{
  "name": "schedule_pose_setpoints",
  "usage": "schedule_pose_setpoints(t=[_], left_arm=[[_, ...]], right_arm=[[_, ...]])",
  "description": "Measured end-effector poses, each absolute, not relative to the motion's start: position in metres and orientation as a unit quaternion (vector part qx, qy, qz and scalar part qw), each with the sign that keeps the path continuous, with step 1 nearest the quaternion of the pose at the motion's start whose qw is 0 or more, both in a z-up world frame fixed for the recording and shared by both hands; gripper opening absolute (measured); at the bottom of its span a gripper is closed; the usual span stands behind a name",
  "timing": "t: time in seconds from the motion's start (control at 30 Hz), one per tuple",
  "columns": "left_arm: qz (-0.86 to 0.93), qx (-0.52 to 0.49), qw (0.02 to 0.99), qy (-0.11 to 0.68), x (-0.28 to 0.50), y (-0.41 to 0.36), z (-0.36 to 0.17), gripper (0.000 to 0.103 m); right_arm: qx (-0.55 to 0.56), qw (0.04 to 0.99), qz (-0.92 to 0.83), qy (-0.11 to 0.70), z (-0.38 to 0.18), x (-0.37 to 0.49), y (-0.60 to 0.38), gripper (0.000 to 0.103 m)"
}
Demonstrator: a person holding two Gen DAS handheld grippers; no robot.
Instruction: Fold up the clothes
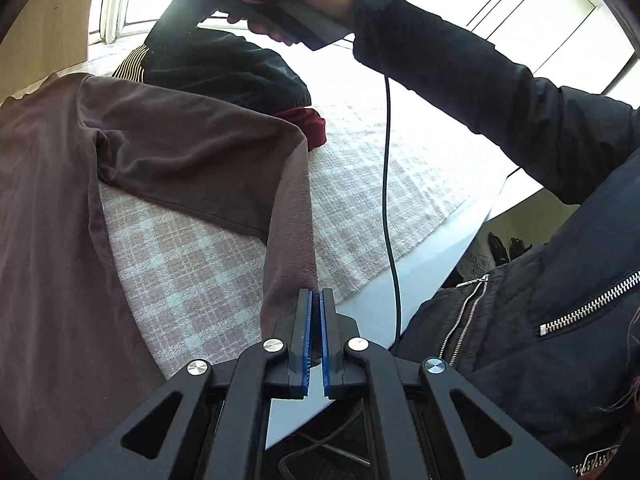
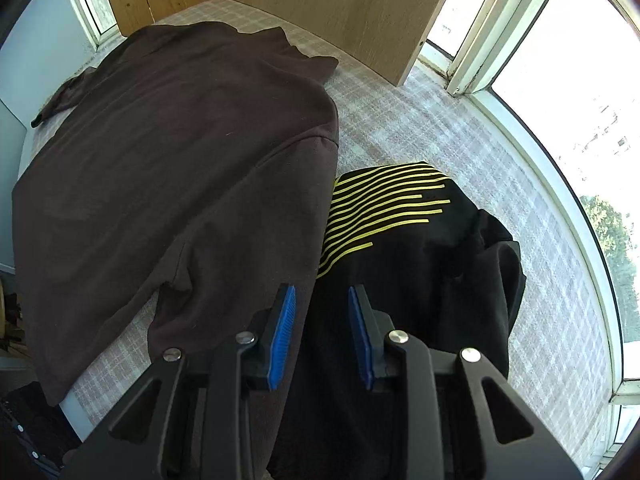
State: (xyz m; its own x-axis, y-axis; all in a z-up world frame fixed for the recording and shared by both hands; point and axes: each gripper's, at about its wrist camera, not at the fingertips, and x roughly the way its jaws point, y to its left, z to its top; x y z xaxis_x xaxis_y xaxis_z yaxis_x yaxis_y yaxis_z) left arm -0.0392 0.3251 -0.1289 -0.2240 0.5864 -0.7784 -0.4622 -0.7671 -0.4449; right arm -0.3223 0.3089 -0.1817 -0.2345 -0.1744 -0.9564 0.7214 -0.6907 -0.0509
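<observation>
A checked cloth point(image 2: 460, 128) is spread over the surface, and on it the brown shirt point(image 2: 180, 152) is laid flat. Its sleeve edge is clenched by the left gripper point(image 1: 317, 300). The right gripper point(image 2: 322, 300) is held parted, nothing pinched, over a black garment point(image 2: 420, 264).

the right gripper point(image 2: 322, 300) is pointing down over the clothes with its blue pads point(image 2: 283, 336) standing apart, nothing pinched between them. a dark brown shirt point(image 2: 172, 168) is lying spread across the checked cloth point(image 2: 460, 144), its sleeve point(image 2: 188, 320) reaching down beside the left pad. just right of it, a black garment with yellow stripes point(image 2: 420, 248) is sitting bunched, its edge touching the brown shirt. pale wooden boards point(image 2: 332, 8) are standing at the far side, and bright windows point(image 2: 560, 64) are curving along the right.
</observation>
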Motion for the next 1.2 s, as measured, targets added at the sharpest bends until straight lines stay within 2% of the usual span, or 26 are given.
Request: schedule_pose_setpoints(t=[0.6,0.67,0.97,1.2], left_arm=[[0.803,-0.51,0.283,-0.122,0.003,0.287,-0.107,0.003],[0.805,-0.51,0.276,-0.124,0.008,0.282,-0.108,0.003],[0.825,-0.492,0.243,-0.13,0.033,0.252,-0.102,0.003],[0.835,-0.493,0.18,-0.165,0.06,0.2,-0.114,0.003]], right_arm=[[0.594,0.306,-0.714,0.209,-0.226,-0.369,0.269,0.027],[0.595,0.313,-0.714,0.194,-0.222,-0.367,0.27,0.005],[0.585,0.298,-0.733,0.176,-0.188,-0.364,0.265,0.005],[0.578,0.301,-0.745,0.139,-0.155,-0.371,0.225,0.005]])
